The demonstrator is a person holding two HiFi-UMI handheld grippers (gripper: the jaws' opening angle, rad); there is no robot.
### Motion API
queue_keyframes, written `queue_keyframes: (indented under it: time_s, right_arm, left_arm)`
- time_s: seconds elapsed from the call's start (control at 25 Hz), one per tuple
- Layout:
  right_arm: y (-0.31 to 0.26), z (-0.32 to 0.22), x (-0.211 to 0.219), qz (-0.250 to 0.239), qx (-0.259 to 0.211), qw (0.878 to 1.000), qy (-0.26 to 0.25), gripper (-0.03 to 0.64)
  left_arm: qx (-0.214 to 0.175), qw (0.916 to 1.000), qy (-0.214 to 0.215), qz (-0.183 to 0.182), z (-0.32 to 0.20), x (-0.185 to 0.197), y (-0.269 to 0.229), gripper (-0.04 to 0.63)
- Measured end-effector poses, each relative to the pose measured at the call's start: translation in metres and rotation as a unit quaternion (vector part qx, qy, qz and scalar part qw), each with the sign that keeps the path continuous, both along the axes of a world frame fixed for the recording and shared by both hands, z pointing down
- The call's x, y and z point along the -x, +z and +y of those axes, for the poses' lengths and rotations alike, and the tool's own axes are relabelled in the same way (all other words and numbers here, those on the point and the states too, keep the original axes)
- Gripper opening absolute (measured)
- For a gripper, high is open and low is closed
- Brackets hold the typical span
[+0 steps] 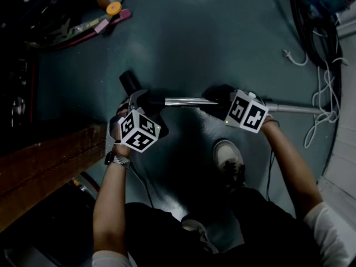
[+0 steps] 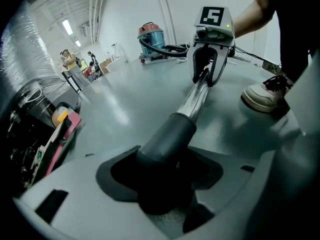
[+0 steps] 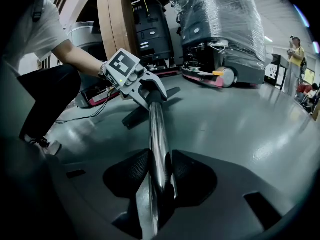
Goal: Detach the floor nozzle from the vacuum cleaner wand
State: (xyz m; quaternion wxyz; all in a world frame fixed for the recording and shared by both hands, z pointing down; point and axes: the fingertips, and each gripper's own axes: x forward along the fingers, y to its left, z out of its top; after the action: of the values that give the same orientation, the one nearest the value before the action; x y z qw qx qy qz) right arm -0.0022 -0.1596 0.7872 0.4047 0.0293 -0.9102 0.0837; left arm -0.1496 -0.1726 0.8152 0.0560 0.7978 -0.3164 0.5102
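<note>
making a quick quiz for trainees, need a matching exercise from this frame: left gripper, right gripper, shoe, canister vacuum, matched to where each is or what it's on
Things
1. left gripper
2. right gripper
3. shoe
4. canister vacuum

Places or states
a. white, on the floor beside the wand
b. jaws closed on the shiny metal wand
c. red and blue, far back across the room
d. jaws closed on the dark nozzle neck

Pairs: 1-d, 2-b, 3-a, 4-c

The wand (image 1: 183,100) is chrome silver, the nozzle neck (image 2: 167,136) dark grey, the marker cubes (image 1: 139,130) black-and-white, the floor (image 1: 183,38) teal-grey.
</note>
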Motion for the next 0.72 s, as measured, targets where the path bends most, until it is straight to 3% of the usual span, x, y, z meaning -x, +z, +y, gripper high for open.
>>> queue_keyframes:
  time_s: [0.12,0.28,0.4,0.6,0.72]
  right_arm:
    - [-0.003,0.001,0.0,-0.002,-0.007,1.0,-0.001,0.16]
    - [-0.007,0.006,0.002,-0.008,-0.005,1.0,-0.007,0.16]
    - [-0.008,0.008,0.001,-0.01,-0.009,1.0,-0.006,0.16]
    - [-0.009,0.011,0.001,-0.01,-0.016,1.0,-0.008,0.156]
    - [-0.008,0.012,-0.003,-0.01,-0.021,1.0,-0.005,0.152]
  left_arm:
    - [0.011,0.9999,-0.003,0.011,0.003,0.0,-0.001,0.242]
    - [0.084,0.9947,-0.018,0.056,0.014,0.001,0.002,0.234]
    - [0.11,0.9913,-0.02,0.07,0.017,-0.001,-0.001,0.233]
    - [0.103,0.9925,-0.019,0.063,0.018,0.002,-0.003,0.232]
    - [0.08,0.9963,-0.006,0.032,0.02,0.004,0.002,0.232]
